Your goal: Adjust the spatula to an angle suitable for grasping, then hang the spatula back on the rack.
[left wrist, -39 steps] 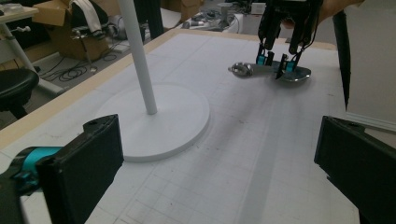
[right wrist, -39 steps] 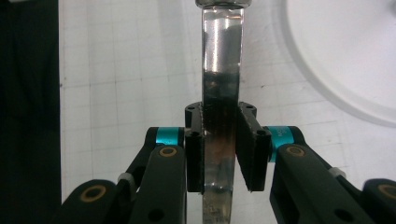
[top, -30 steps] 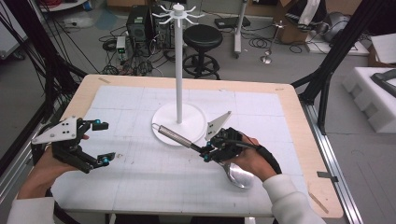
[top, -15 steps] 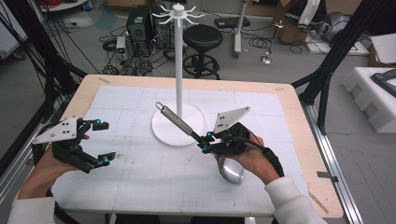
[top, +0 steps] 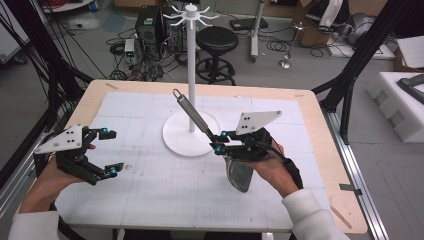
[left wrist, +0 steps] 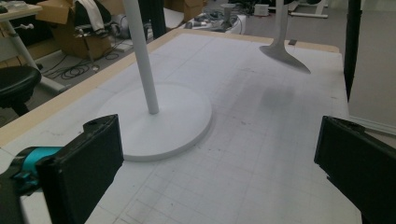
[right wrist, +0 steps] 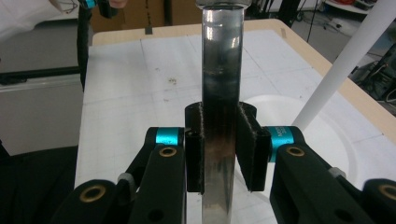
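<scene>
White gridded table [top: 150, 190] carries a white stand [top: 191, 134] at centre. At the high view's left, the left gripper [top: 111, 152] gapes empty. Right of centre, the right gripper [top: 218, 142] clamps a metal ladle [top: 196, 114], handle slanting toward upper left; its own view shows the pads pinching the handle, while the left gripper view catches the bowl at upper right.

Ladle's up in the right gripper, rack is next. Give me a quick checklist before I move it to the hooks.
1. Right gripper clamped on the ladle handle: ok, jaws shut on it in the right gripper view.
2. Ladle off the table: ok, its bowl hangs clear.
3. Hanging loop at the handle tip free: ok.
4. Rack upright on its base: ok.
5. Hooks free: ok.
6. Left gripper out of the way: ok, open, well left of the rack.
</scene>
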The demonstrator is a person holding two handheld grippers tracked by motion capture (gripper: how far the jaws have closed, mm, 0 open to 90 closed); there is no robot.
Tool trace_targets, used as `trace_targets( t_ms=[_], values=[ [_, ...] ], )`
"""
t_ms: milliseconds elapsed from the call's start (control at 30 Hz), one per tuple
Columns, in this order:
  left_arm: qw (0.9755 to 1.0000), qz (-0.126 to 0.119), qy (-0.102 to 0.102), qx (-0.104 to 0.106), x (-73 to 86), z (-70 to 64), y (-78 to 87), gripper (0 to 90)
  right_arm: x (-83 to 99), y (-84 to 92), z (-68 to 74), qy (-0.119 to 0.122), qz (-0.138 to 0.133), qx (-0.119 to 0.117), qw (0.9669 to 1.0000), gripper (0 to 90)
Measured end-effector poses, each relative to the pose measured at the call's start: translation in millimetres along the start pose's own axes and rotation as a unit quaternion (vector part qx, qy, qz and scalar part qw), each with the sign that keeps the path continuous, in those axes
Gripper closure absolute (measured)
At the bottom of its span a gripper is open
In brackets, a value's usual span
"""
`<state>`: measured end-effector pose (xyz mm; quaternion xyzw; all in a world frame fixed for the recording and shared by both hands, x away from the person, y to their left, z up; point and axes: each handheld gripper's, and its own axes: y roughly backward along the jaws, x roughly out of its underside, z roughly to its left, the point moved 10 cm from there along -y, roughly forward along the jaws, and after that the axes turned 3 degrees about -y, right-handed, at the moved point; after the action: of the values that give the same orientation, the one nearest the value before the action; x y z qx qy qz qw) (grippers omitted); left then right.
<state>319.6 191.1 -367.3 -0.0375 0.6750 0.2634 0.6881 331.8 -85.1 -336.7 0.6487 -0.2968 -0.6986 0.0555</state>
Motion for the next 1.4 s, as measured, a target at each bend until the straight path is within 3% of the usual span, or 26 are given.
trace_targets(
  t_ms=[733,867,1033,1300,1400],
  values=[
    [1.0000,0.004,0.003,0.004,-2.3,-0.3,-3.0,1.7,-10.5,2.5,-2.4,-0.008,-0.028,0.011,0.9995,74.8],
    [1.0000,-0.003,0.005,0.004,-8.2,-0.6,-6.3,1.7,-12.4,2.7,-3.1,-0.010,-0.033,0.018,0.9992,74.8],
    [0.9999,0.009,0.008,0.005,-13.4,-0.2,-14.1,1.7,-15.6,3.9,-3.4,-0.017,-0.044,0.023,0.9986,74.8],
    [0.9995,0.014,0.016,0.022,-33.9,0.4,-29.9,1.7,-20.9,3.9,-5.6,-0.031,-0.061,0.047,0.9966,74.7],
    [0.9996,0.012,0.009,0.026,-47.0,0.4,-34.3,1.7,-22.8,3.6,-5.7,-0.026,-0.065,0.055,0.9960,74.8]
  ],
)
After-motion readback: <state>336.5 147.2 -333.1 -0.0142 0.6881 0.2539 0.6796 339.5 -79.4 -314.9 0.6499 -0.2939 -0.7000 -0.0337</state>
